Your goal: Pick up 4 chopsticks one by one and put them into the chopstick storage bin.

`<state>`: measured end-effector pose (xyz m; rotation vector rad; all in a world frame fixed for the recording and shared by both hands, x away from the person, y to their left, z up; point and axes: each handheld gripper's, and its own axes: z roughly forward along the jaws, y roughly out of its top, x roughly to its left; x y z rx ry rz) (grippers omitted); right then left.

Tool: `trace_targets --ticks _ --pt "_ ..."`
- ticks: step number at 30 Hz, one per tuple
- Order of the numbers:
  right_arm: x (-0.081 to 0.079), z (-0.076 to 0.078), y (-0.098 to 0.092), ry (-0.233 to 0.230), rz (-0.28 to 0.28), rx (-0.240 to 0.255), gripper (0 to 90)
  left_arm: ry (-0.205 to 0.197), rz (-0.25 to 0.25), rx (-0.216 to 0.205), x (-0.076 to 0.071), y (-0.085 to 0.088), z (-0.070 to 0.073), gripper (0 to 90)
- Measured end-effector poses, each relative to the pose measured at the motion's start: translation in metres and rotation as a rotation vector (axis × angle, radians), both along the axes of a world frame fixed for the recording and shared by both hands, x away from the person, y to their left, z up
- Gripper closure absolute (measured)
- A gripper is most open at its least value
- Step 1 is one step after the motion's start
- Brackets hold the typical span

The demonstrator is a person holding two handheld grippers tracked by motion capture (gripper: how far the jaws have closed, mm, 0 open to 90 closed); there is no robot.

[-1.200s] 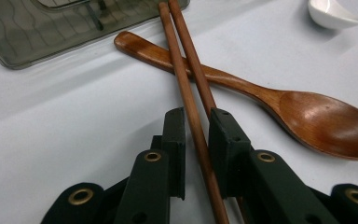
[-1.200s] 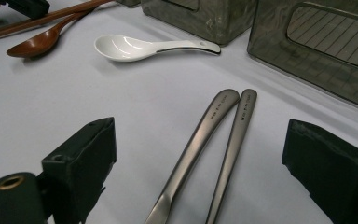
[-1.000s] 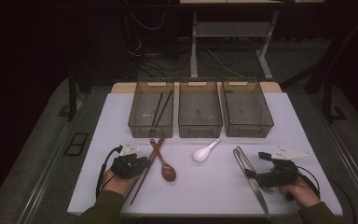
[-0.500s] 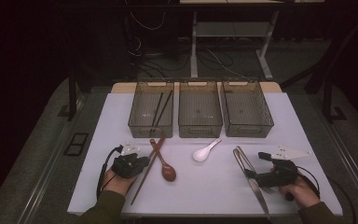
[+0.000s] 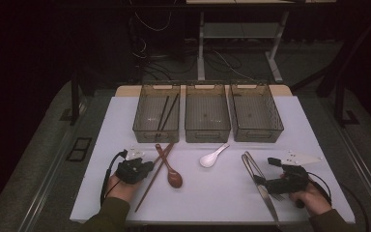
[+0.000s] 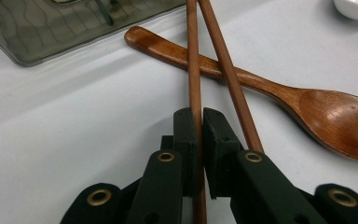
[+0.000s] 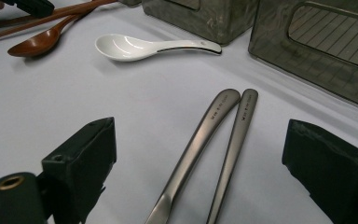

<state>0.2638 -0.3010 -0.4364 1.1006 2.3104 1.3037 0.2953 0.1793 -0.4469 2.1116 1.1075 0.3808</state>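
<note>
- Low at lower left of the high view, the left gripper [image 5: 147, 166] had just been closing, jaws pinching one wooden chopstick [image 6: 193, 70] (its twin [image 6: 228, 70] lay across the wooden spoon [image 6: 317, 109]).
- Right gripper [image 7: 200, 154] jaws stood spread over two metal handles [image 7: 200, 135].

I am closing the left gripper [image 6: 199, 122]: its jaws have just been drawing together and are now pressing on one of the two wooden chopsticks [image 6: 194, 70], pinching it from both sides in the left gripper view. The second chopstick [image 6: 228, 70] is lying outside the jaws, just beside the right one. In the high view, I am seeing no shift in either hand, nor in the utensils on the counter [image 5: 212, 193].
</note>
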Motion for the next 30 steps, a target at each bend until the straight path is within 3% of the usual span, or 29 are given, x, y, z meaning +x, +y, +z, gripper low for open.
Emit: trace_targets --ticks 17,30 --pt "0.0 0.0 0.0 0.002 0.002 -0.001 9.8 -0.034 0.006 -0.013 -0.001 0.005 0.008 83.8" --pt "0.0 0.0 0.0 0.003 0.002 -0.002 9.8 -0.06 -0.022 -0.032 -0.004 0.005 0.013 83.8"
